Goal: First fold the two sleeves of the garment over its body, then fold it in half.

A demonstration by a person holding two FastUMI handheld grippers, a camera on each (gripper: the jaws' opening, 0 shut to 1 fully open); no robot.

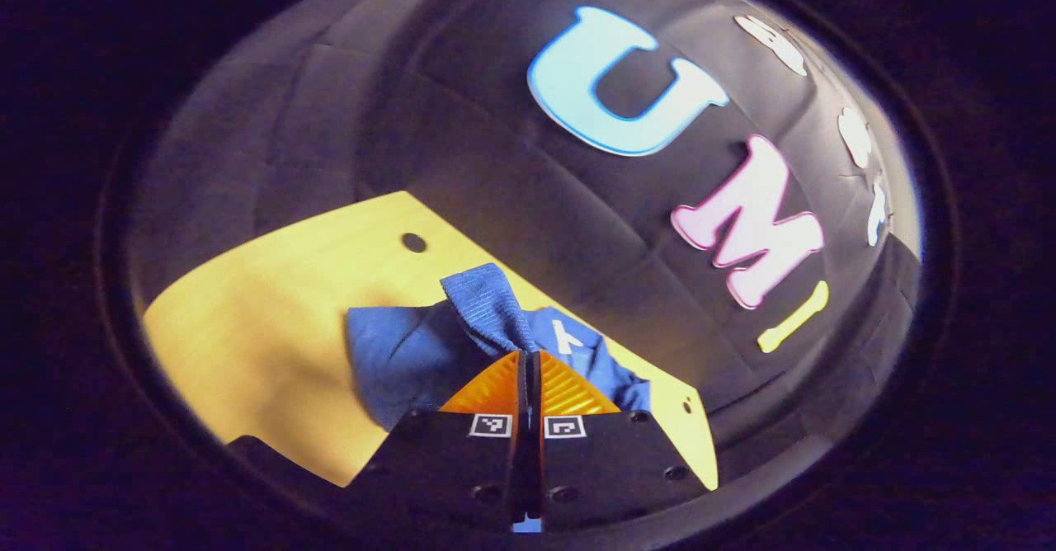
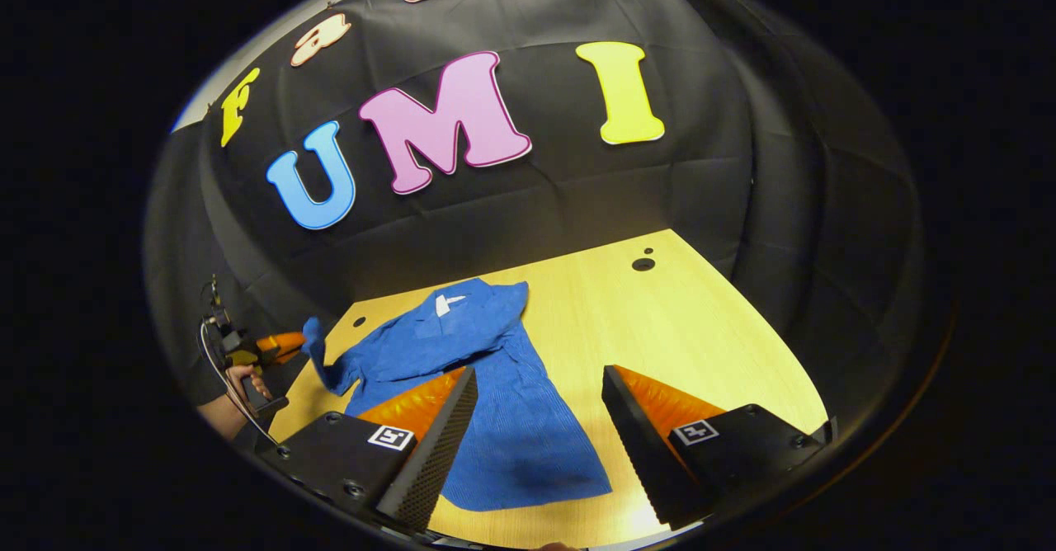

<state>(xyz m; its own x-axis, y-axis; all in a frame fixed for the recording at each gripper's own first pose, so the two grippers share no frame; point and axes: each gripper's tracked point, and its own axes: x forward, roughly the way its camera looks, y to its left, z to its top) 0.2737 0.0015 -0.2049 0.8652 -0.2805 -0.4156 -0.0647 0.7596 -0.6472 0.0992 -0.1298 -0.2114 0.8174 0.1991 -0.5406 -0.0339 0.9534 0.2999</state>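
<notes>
A: Where's the garment (image 2: pixel 487 386) lying?

B: Flat on the tabletop (image 2: pixel 685 328). In the right gripper view its long axis runs from the collar at about 11 o'clock, toward the booth wall, down to the hem at about 5 o'clock, nearest the camera.

A: And the sleeves?

B: One sleeve (image 2: pixel 323 361) sticks out toward 9 o'clock, lifted off the tabletop. The other, on the 1 o'clock side, already lies folded in over the body.

A: What holds the raised one?

B: The left claw (image 1: pixel 529 355). In the left gripper view its fingers are pressed together on the cuff, which stands up toward 12 o'clock.

A: The right claw (image 2: pixel 538 407)?

B: Spread wide, gripping nothing, hovering above the hem end.
</notes>
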